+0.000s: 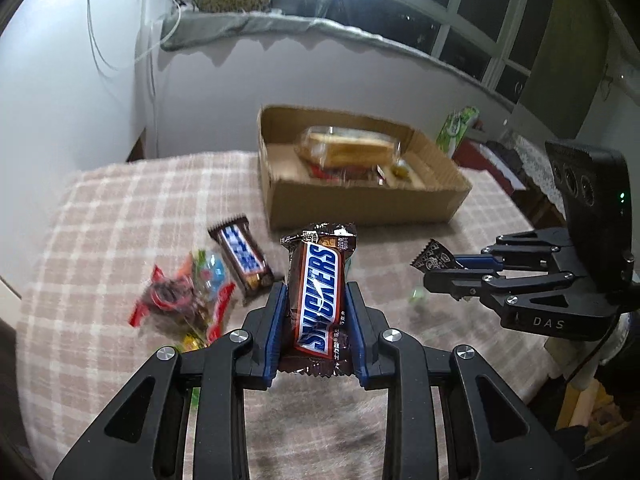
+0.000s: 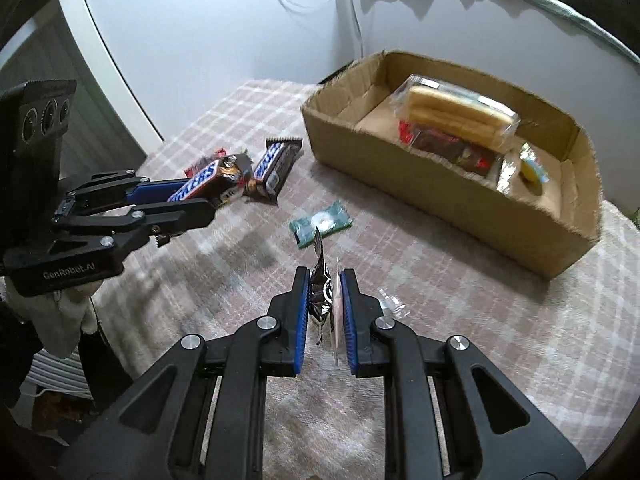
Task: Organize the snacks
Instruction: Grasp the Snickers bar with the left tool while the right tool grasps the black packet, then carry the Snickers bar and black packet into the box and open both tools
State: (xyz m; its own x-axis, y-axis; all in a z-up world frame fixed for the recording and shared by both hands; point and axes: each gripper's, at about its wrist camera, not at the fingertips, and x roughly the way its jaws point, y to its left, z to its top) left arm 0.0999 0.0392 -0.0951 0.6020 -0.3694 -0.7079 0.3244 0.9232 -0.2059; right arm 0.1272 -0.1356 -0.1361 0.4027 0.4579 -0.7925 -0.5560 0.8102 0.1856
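Note:
My left gripper [image 1: 316, 300] is shut on a Snickers bar [image 1: 318, 292] and holds it above the checked tablecloth; it also shows in the right wrist view [image 2: 200, 196]. My right gripper [image 2: 325, 292] is shut on a small dark snack packet [image 2: 321, 288], also seen from the left wrist [image 1: 434, 261]. A cardboard box [image 2: 440, 184] at the back holds a wrapped cake [image 2: 456, 116] and other snacks. A second Snickers bar [image 1: 244, 258] and a pile of candies [image 1: 184, 300] lie on the cloth.
A green packet [image 2: 322, 224] lies on the cloth between the grippers and the box. A clear wrapper [image 2: 390, 300] lies right of my right gripper. The wall and a window sill stand behind the box. The table edge drops off at left.

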